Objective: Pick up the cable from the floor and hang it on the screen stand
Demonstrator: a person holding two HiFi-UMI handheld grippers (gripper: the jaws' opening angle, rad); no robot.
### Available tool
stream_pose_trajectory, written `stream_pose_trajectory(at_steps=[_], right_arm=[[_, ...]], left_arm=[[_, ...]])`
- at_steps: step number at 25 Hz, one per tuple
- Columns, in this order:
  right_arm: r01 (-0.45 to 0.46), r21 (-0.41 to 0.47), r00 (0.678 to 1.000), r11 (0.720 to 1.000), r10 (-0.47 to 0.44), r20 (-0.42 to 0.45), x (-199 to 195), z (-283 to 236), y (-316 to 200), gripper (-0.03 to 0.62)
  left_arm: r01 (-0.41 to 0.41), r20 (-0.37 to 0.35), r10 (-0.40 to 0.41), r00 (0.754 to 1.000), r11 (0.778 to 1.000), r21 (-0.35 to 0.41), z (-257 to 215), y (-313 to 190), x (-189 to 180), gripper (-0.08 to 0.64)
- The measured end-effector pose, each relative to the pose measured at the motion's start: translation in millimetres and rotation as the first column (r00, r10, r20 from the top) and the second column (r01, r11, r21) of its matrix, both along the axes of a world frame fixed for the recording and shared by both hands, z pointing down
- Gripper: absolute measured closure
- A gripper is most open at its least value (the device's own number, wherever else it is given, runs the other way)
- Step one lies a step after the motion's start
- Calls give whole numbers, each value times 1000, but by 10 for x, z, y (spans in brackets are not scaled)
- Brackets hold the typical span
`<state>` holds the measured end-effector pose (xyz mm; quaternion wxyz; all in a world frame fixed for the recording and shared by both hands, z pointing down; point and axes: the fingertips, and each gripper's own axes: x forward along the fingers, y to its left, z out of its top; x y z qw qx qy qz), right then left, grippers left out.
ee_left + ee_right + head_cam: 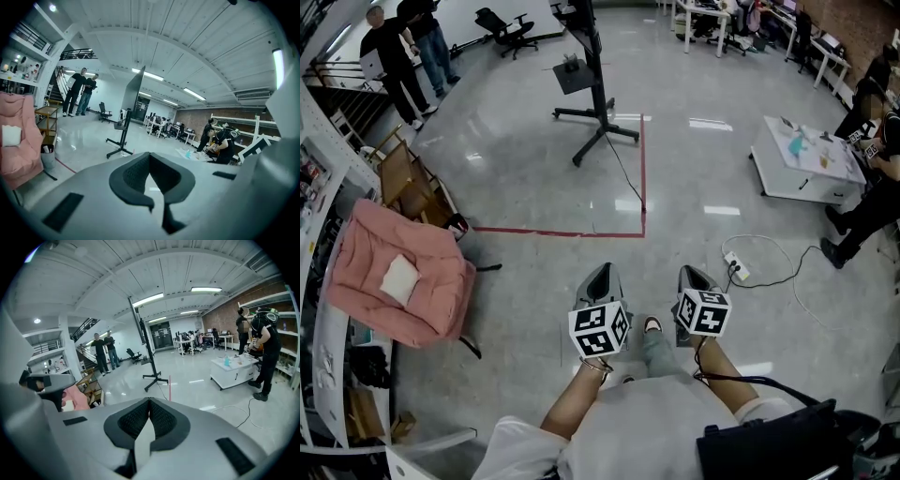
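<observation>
A black screen stand on a wheeled base stands on the shiny floor at the far middle; it also shows in the left gripper view and the right gripper view. A thin dark cable runs from its base along the floor. A white power strip with looping cables lies on the floor to the right. My left gripper and right gripper are held side by side well short of the stand. Both are shut with nothing in them, the left jaws and right jaws pointing at the room.
A pink padded chair and a wooden rack stand at the left. A low white table is at the right, with a person beside it. Two people stand far left. Red tape marks the floor.
</observation>
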<state>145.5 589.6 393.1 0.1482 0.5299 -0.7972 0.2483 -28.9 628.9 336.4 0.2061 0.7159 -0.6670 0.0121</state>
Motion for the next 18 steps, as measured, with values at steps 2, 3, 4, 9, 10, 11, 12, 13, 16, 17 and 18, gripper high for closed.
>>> stream_pose_trajectory(at_steps=[2,3,4,9,10,11,12,13,16,17,18], right_arm=[[-2,-6,1000,1000,2,5,10,26,-175,575],[-1,-8,1000,1000,1,8,2,28,-271,575],[1,-8,1000,1000,-1,9,-13,23,-370,575],[26,-9,1000,1000,-26,2,-66,-11,-892,575],[34,-15,999,999,-34,-2,-56,3,-995,575],[41,-22,999,999,-42,-7,-42,17,-1098,575],[48,-30,999,998,-48,-10,-27,28,-1202,575],[53,-36,998,998,-54,-13,-14,35,-1308,575],[67,-45,998,997,-67,-18,0,36,-1640,574],[70,-47,997,996,-71,-20,-3,39,-1747,575],[74,-49,997,996,-75,-21,-4,44,-1850,574]], left_arm=[[4,8,-4,1000,1000,-6,27,-145,-11,557],[8,11,-7,1000,1000,-7,30,-230,-29,557],[10,13,-10,1000,1000,-7,27,-321,-51,557],[23,26,-23,999,1000,-6,-9,-848,-118,557],[26,24,-26,999,1000,-6,-12,-958,-108,557],[28,22,-28,999,1000,-7,-16,-1065,-93,557],[30,22,-30,999,1000,-9,-19,-1170,-78,557],[32,21,-32,999,999,-10,-20,-1275,-66,557],[43,11,-43,999,999,-15,-13,-1588,-57,557],[46,7,-45,999,999,-16,-7,-1687,-60,557],[47,4,-47,999,999,-17,0,-1783,-59,557]])
